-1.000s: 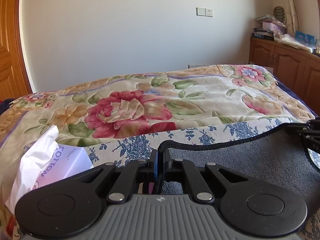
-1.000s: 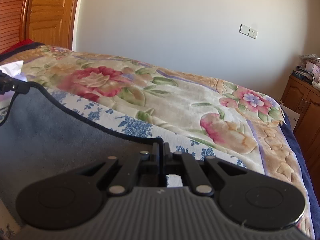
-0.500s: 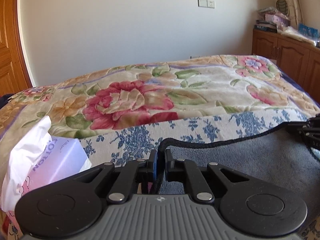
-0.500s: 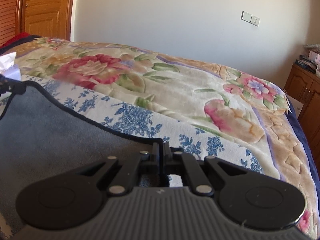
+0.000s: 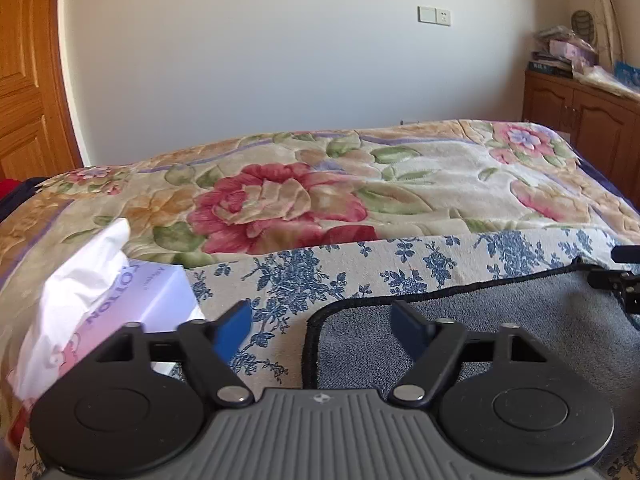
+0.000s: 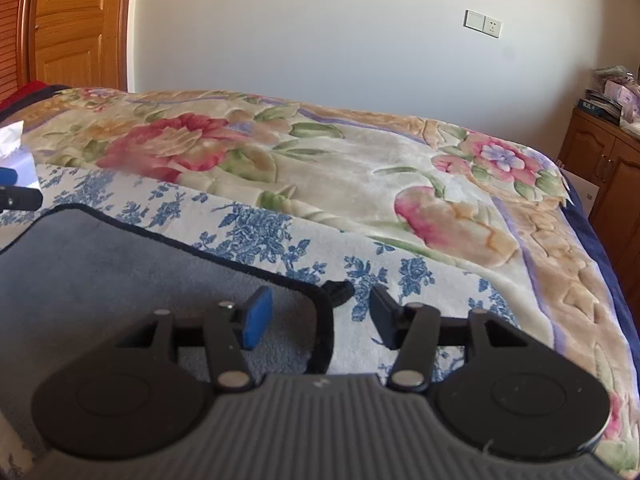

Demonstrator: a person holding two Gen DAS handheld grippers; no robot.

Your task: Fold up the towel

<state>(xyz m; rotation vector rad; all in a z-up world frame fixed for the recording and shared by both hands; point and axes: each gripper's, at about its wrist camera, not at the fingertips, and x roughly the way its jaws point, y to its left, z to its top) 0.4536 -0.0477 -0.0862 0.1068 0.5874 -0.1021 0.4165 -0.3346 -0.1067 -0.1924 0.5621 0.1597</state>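
Note:
A grey towel (image 5: 500, 320) with a black hem lies flat on a blue-flowered cloth (image 5: 300, 276) on the bed. My left gripper (image 5: 322, 326) is open, its jaws spread on either side of the towel's left far corner. In the right wrist view the towel (image 6: 120, 272) fills the lower left. My right gripper (image 6: 320, 314) is open, its jaws spread on either side of the towel's right far corner. Each gripper's tip shows at the edge of the other's view.
A tissue box (image 5: 116, 300) with a white tissue sticking out stands left of the towel. A floral blanket (image 6: 320, 168) covers the bed beyond. A wooden cabinet (image 5: 580, 120) with clutter stands at the right, a wooden door (image 6: 76, 24) at the left.
Both grippers were shut on the towel's far corners and carried them forward and down. Now both have opened and let the corners go onto the cloth.

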